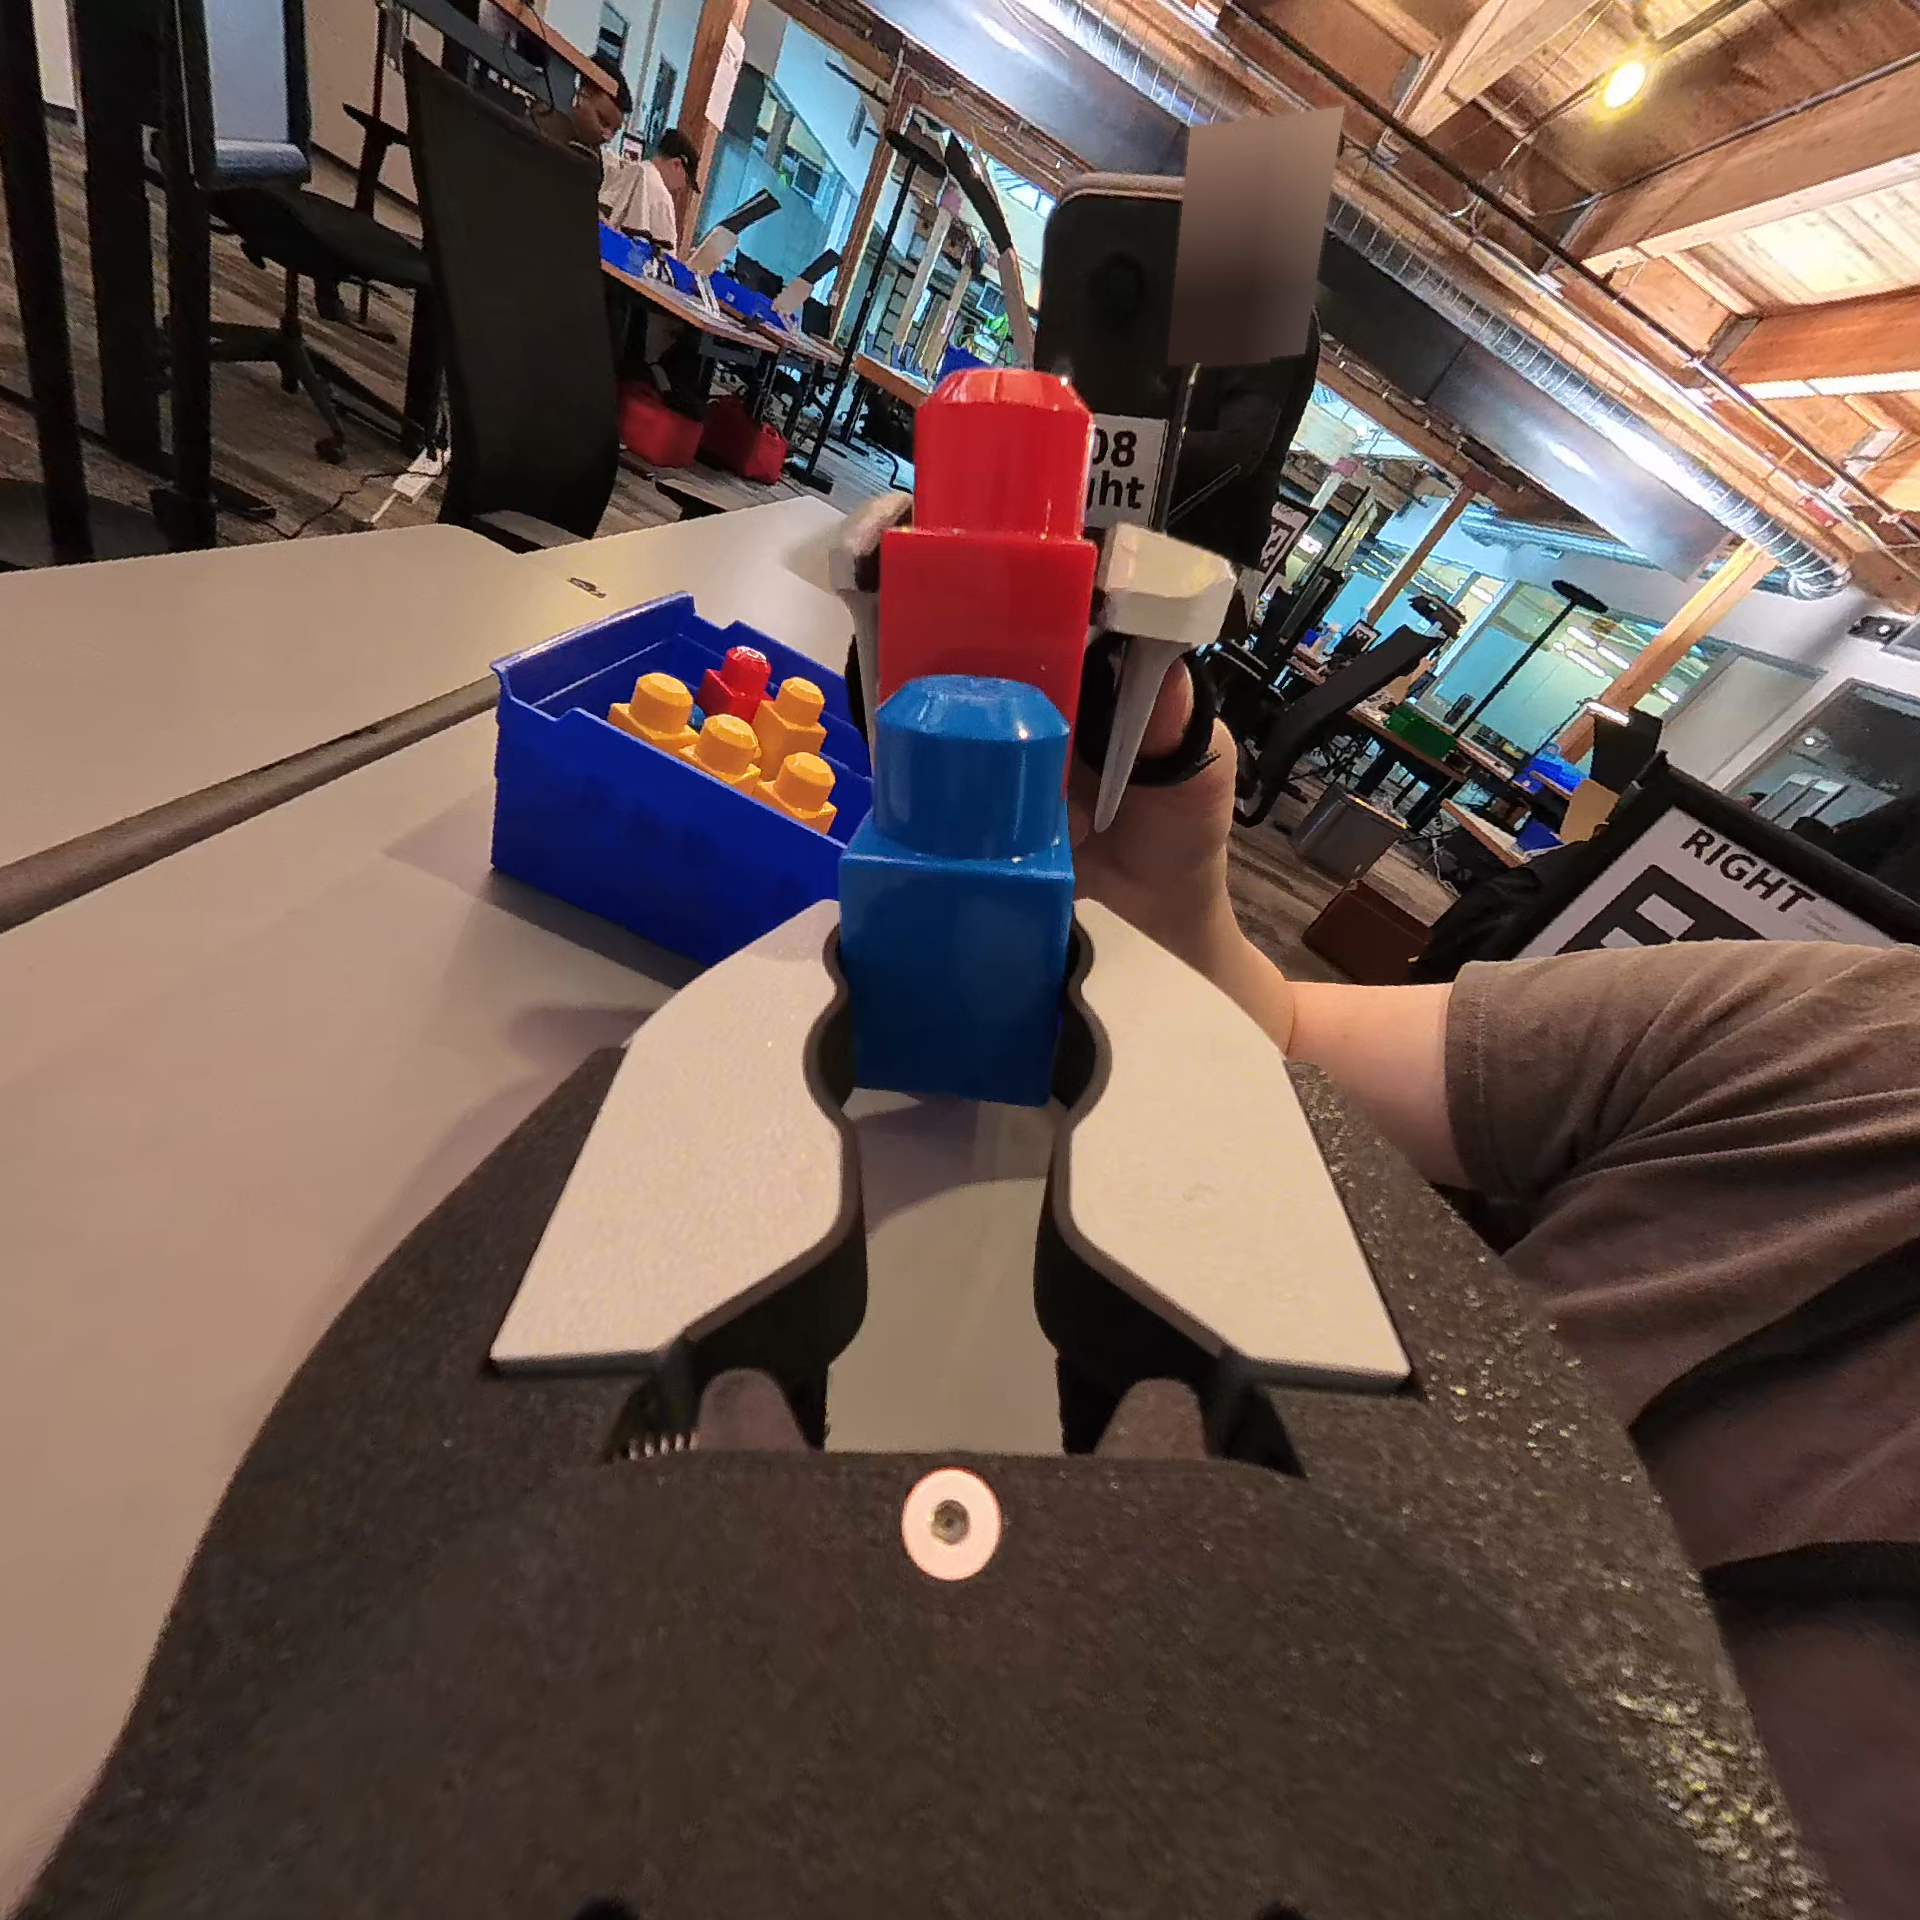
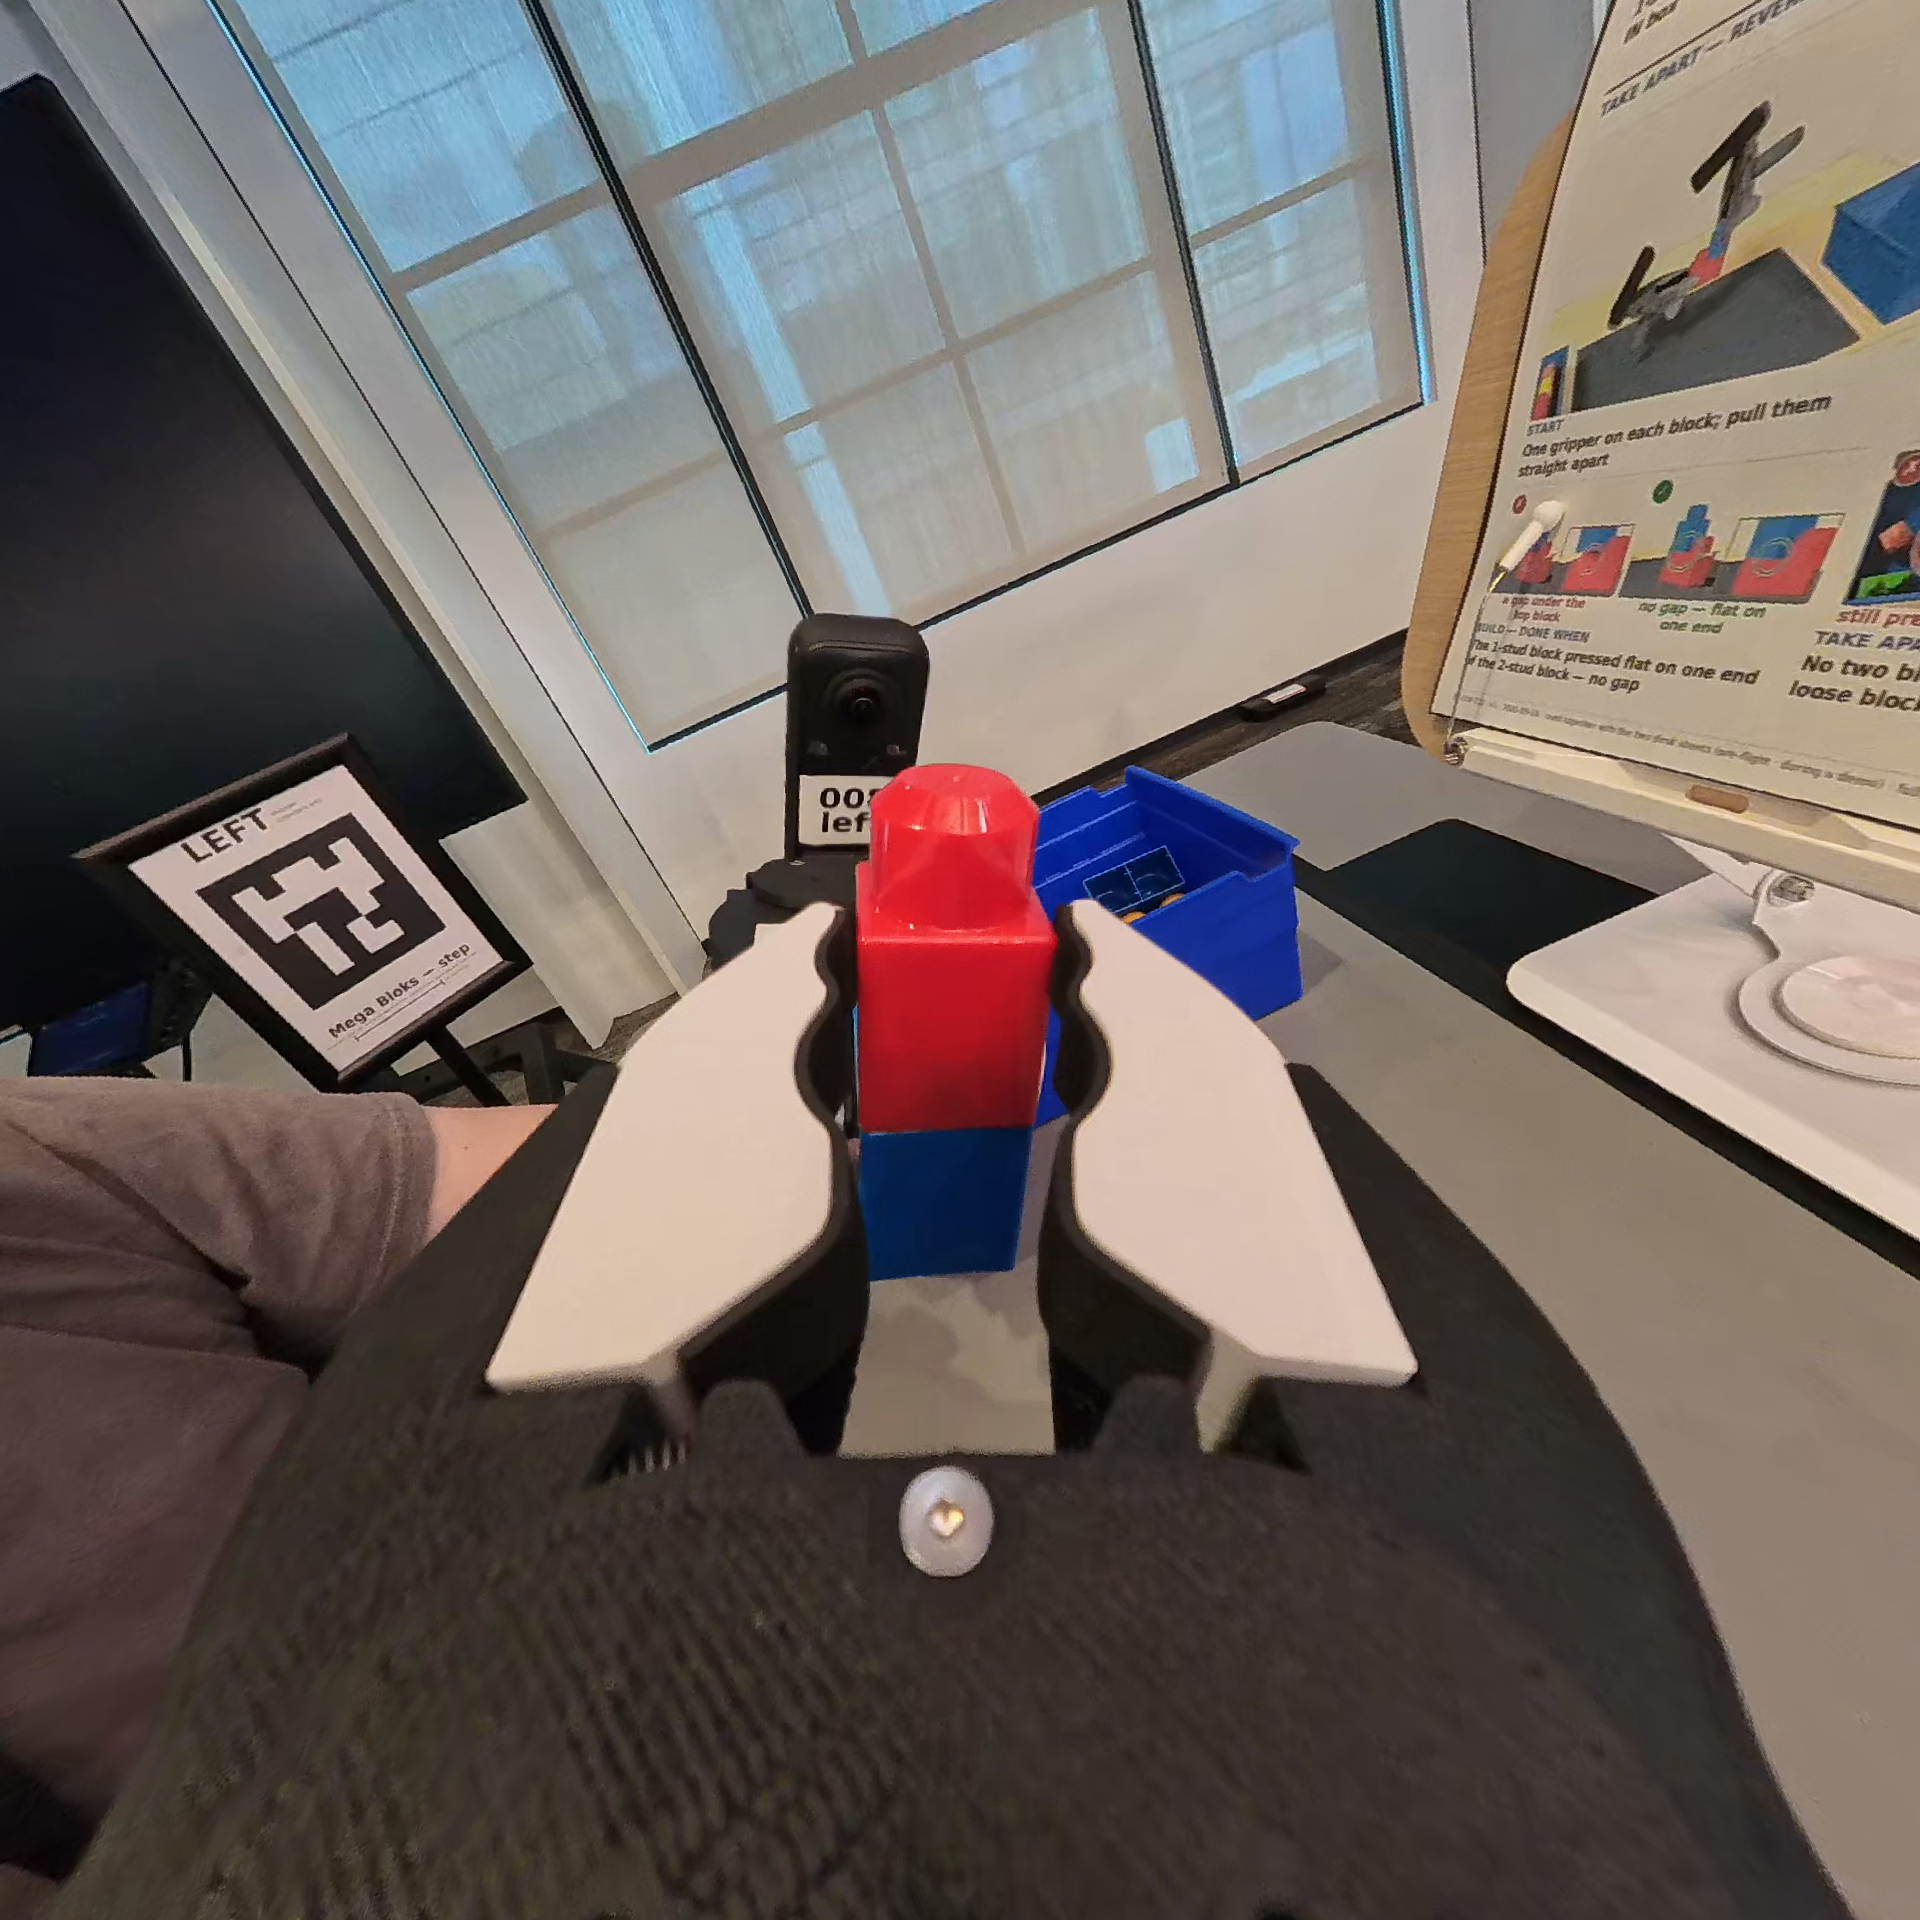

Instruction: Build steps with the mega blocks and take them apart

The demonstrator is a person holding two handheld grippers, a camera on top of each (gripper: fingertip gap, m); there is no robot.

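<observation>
The left tongs (image 1: 954,997) are closed on the body of the blue block (image 1: 951,935), and the right tongs (image 2: 948,1023) are closed on the red block (image 2: 951,997), which is seated flat on the far end of the blue one, the pair held above the grey counter (image 1: 260,1039). Beyond them on the counter stands a blue bin (image 1: 623,821) with loose yellow blocks (image 1: 743,748) and a small red block (image 1: 736,681) inside.
</observation>
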